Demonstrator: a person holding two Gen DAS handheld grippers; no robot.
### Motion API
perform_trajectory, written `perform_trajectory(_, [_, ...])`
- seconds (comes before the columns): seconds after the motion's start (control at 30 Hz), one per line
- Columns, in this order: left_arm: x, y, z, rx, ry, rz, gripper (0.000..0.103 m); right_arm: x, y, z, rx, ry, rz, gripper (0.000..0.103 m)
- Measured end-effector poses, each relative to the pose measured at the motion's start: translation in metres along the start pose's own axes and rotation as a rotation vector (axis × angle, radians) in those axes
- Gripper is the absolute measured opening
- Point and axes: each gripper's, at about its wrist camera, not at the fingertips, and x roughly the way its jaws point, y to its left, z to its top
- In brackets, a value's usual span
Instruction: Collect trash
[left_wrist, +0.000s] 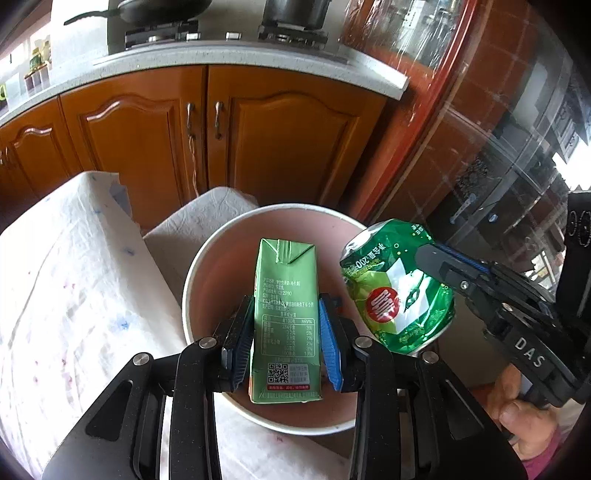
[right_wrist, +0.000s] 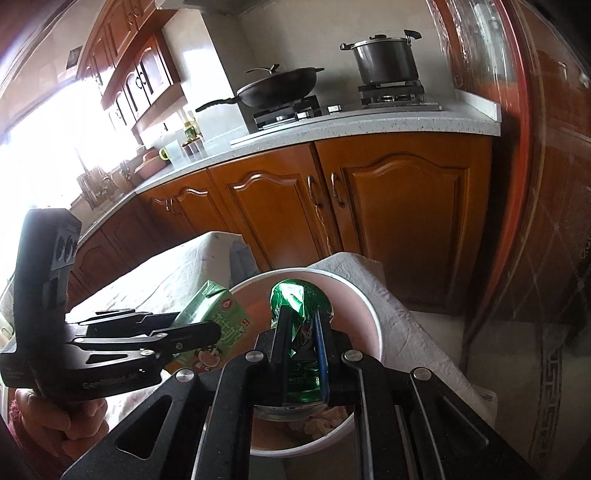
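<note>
Black linkage arms of the left gripper (left_wrist: 284, 343) fill the bottom of the left wrist view, its 2 blue-padded fingers pinching a green drink carton (left_wrist: 284, 325) by the sides. Carton stands upright, QR code & nutrition table facing the cam, held over the mouth of a round pink bin (left_wrist: 207, 266) w/ a white rim.

Right gripper (right_wrist: 301, 332) has its jaws pressed nearly together on a crushed green can (right_wrist: 291, 299); in the left cam the can (left_wrist: 399, 291) hangs at the bin's right rim, just beside the carton but not touching it. Right cam shows the can above the bin's opening, w/ some pale scraps at the bin's bottom (right_wrist: 321, 424).

Hand (left_wrist: 517, 410) grips the right tool's handle at lower right; another hand (right_wrist: 55, 417) holds the left tool.

White cloth (left_wrist: 74, 277) covers the surface left of the bin. Behind: wooden cabinets (left_wrist: 147, 136), pale countertop, stove w/ a black wok (right_wrist: 277, 88) & a steel pot (right_wrist: 384, 59).
</note>
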Motion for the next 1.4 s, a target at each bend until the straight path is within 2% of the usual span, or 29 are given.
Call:
perform_trajectory(0.23, [0.010, 0.000, -0.001, -0.004, 0.016, 0.005, 0.034, 0.008, -0.006, 0.000, 0.011, 0.018, 0.008, 0.012])
perform_trajectory(0.27, [0.010, 0.000, -0.002, -0.004, 0.018, 0.005, 0.038, 0.009, -0.006, 0.000, 0.013, 0.021, 0.012, 0.016])
perform_trajectory(0.37, [0.006, 0.001, -0.004, 0.000, 0.008, 0.021, 0.053, 0.011, -0.008, 0.001, 0.034, 0.021, 0.022, 0.017])
perform_trajectory(0.6, [-0.005, 0.006, -0.010, -0.013, -0.019, 0.019, 0.053, 0.008, -0.013, -0.002, 0.069, 0.014, 0.037, 0.025])
perform_trajectory(0.9, [-0.031, 0.018, -0.030, -0.079, -0.071, 0.006, 0.054, -0.004, -0.008, -0.014, 0.096, -0.005, 0.070, 0.047])
perform_trajectory(1.0, [-0.044, 0.025, -0.042, -0.110, -0.096, -0.005, 0.059, -0.011, -0.004, -0.019, 0.110, -0.020, 0.084, 0.060])
perform_trajectory(1.07, [-0.056, 0.030, -0.053, -0.131, -0.116, -0.008, 0.064, -0.016, -0.001, -0.023, 0.118, -0.035, 0.097, 0.072])
perform_trajectory(1.13, [-0.066, 0.034, -0.063, -0.152, -0.131, -0.010, 0.065, -0.025, 0.005, -0.028, 0.127, -0.060, 0.102, 0.078])
perform_trajectory(1.4, [-0.115, 0.054, -0.119, -0.269, -0.220, 0.009, 0.071, -0.055, 0.029, -0.051, 0.158, -0.124, 0.155, 0.083])
